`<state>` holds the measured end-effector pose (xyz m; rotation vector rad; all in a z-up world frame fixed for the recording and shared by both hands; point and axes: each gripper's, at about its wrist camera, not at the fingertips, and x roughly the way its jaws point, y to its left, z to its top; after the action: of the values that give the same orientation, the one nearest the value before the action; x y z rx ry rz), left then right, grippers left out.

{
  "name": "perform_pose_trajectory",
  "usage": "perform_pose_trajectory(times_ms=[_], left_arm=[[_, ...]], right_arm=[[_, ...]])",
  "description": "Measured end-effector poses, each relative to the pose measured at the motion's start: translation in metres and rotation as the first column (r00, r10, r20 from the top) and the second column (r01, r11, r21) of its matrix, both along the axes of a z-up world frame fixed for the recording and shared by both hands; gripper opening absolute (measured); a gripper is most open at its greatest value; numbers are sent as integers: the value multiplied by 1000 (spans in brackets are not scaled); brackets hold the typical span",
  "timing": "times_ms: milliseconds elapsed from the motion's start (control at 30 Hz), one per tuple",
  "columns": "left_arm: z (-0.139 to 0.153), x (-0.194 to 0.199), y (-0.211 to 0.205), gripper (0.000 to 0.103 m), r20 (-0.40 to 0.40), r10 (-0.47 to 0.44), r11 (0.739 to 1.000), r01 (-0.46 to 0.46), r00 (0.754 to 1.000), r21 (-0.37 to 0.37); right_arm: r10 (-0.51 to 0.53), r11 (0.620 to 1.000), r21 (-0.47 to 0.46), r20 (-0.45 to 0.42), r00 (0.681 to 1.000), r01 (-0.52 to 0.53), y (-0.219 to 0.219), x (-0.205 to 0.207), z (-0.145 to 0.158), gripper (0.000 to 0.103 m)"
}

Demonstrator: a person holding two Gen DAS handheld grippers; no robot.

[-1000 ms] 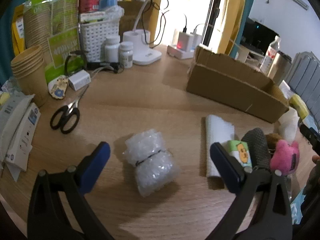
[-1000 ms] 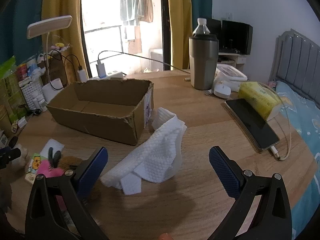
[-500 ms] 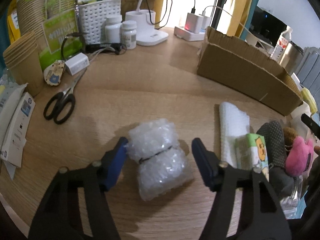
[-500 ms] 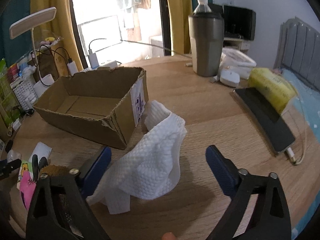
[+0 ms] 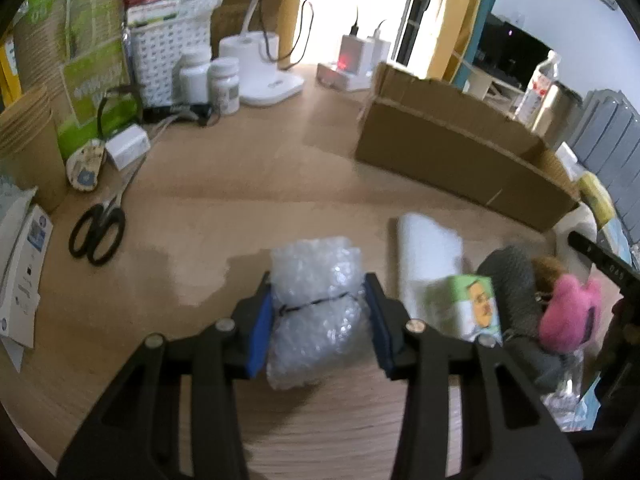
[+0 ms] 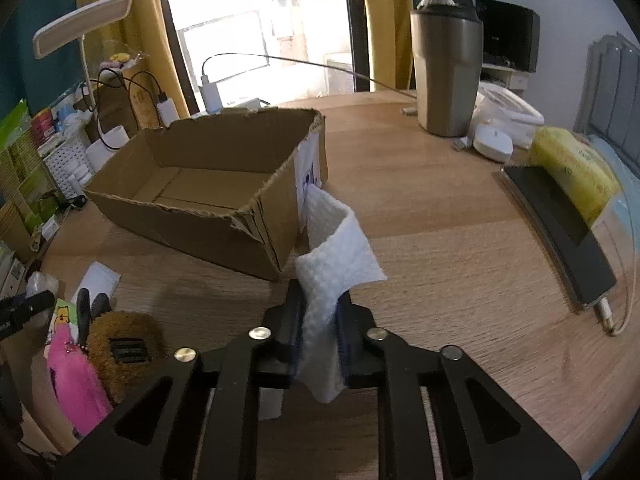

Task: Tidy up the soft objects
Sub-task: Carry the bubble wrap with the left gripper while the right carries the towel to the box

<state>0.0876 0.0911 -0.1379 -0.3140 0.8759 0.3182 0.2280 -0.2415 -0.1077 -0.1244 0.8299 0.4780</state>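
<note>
My left gripper (image 5: 318, 320) is shut on a bubble wrap roll (image 5: 316, 304) tied with a black band, low over the wooden table. My right gripper (image 6: 320, 332) is shut on a white textured cloth (image 6: 336, 256), which is lifted beside the corner of an open, empty cardboard box (image 6: 208, 188). The box also shows in the left wrist view (image 5: 452, 156). A pink plush (image 5: 568, 312), a brown plush (image 6: 124, 332), a grey dotted soft item (image 5: 508, 280), a green tissue pack (image 5: 476, 304) and a folded white cloth (image 5: 428, 256) lie right of the bubble wrap.
Scissors (image 5: 100, 228), paper cups (image 5: 24, 144), pill bottles (image 5: 208, 80), a white basket (image 5: 164, 52) and a lamp base (image 5: 260, 76) crowd the left and back. A steel tumbler (image 6: 446, 76), a phone (image 6: 560, 240) and a yellow pack (image 6: 572, 168) stand on the right.
Both grippers went from wide open to shut: the left closed on the bubble wrap roll, the right closed on the white cloth and moved closer to the box.
</note>
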Motion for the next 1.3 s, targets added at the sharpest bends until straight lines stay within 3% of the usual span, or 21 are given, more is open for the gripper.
perform_pose_trajectory(times_ms=[667,1300], left_arm=[[48,14,-30,43,157,-130,991,131,979,8],[90,47,-53,43,267,-259,966,255,928,48]], right_arm=[[-8,999,34,141,990,3,-12,-14,51,12],[12,997,71,240,971,-29,1,-6,93,12]])
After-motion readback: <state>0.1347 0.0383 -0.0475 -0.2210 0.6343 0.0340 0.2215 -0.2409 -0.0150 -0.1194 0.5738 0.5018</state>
